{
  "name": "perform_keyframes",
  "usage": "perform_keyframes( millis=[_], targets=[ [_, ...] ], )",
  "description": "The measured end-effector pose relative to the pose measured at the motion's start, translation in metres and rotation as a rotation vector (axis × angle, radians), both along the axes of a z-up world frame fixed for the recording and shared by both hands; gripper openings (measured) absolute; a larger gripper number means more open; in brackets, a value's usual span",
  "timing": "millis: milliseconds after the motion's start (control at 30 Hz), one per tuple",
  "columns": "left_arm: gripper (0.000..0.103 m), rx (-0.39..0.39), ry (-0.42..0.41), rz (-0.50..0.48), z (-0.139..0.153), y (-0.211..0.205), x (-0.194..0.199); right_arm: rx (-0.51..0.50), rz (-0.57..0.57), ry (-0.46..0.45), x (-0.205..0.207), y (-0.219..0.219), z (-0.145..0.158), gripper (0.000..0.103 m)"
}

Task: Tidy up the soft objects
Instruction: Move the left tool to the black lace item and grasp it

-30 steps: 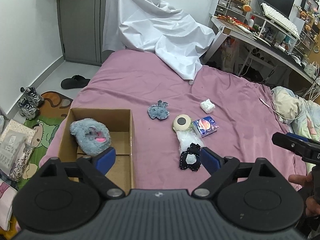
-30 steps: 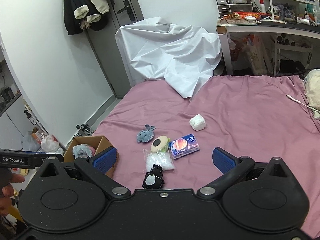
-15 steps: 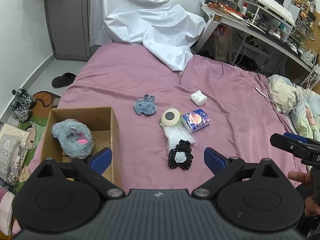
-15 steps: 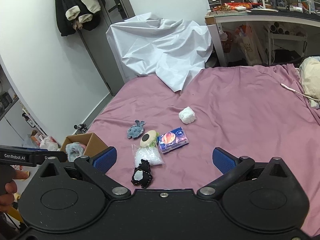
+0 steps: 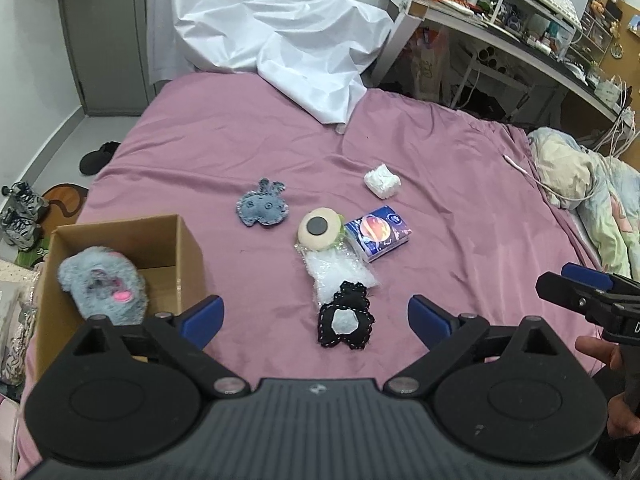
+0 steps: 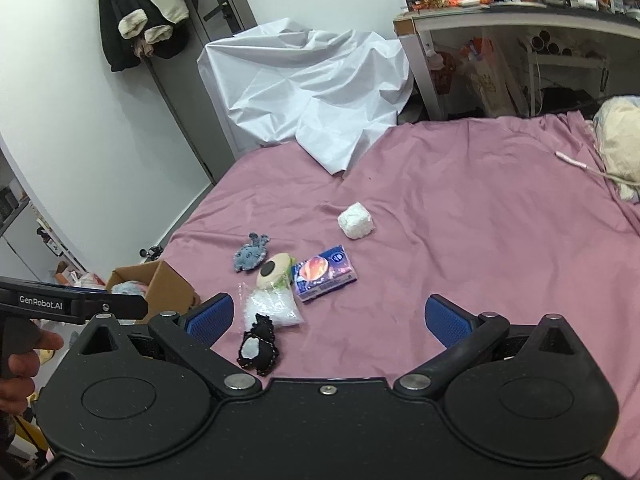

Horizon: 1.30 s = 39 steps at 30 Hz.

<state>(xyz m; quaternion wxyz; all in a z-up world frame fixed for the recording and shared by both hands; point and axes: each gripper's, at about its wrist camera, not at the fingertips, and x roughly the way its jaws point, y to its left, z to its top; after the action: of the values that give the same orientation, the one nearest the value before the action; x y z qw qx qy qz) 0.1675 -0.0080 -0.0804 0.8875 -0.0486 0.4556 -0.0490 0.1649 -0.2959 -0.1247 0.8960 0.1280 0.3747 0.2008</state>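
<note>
- Two grippers, both w/ jaws spread wide & nothing between the pads. My left gripper (image 5: 314, 314) has just been opening a bit more; right gripper (image 6: 326, 318) hangs off to the side, also empty.
- Left one is lined up over the black felt patch (image 5: 346, 322), nearest item on the pink bedsheet (image 5: 460, 208). I judge that's the next pick, hence the wide jaws.
- Just behind it, touching: clear bag of white stuffing (image 5: 338, 270), then cream round plush (image 5: 319, 229) w/ dark centre, tissue pack (image 5: 378, 233) right beside it.
- Blue felt critter (image 5: 262, 209) sits apart to the left; white wad (image 5: 382, 180) further back.
- Cardboard box (image 5: 176, 252) at the bed's left edge, open top, holds only the grey fluffy toy (image 5: 102, 286) as far as I can see. Prob. the drop spot, close to my left side.
- Far end: white sheet (image 5: 280, 40), unrelated.
</note>
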Motion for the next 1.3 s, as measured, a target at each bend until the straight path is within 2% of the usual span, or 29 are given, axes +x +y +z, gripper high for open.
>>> perform_keyframes(
  millis=[600, 1000, 1100, 1300],
  targets=[
    [0.094, -0.034, 0.062, -0.077, -0.053, -0.024, 0.042, 0.033, -0.010, 0.133, 0.031, 0.001, -0.043, 0.103],
    [0.074, -0.051, 0.155, -0.066, -0.101, -0.029, 0.060, 0.086, 0.033, 0.178, 0.047, 0.018, -0.062, 0.102],
    [0.069, -0.064, 0.170, -0.056, -0.110, -0.029, 0.063, 0.109, 0.048, 0.201, 0.051, 0.024, -0.068, 0.093],
    [0.060, -0.100, 0.194, -0.042, -0.124, -0.027, 0.065, 0.122, 0.069, 0.224, 0.059, 0.040, -0.076, 0.088]
  ],
)
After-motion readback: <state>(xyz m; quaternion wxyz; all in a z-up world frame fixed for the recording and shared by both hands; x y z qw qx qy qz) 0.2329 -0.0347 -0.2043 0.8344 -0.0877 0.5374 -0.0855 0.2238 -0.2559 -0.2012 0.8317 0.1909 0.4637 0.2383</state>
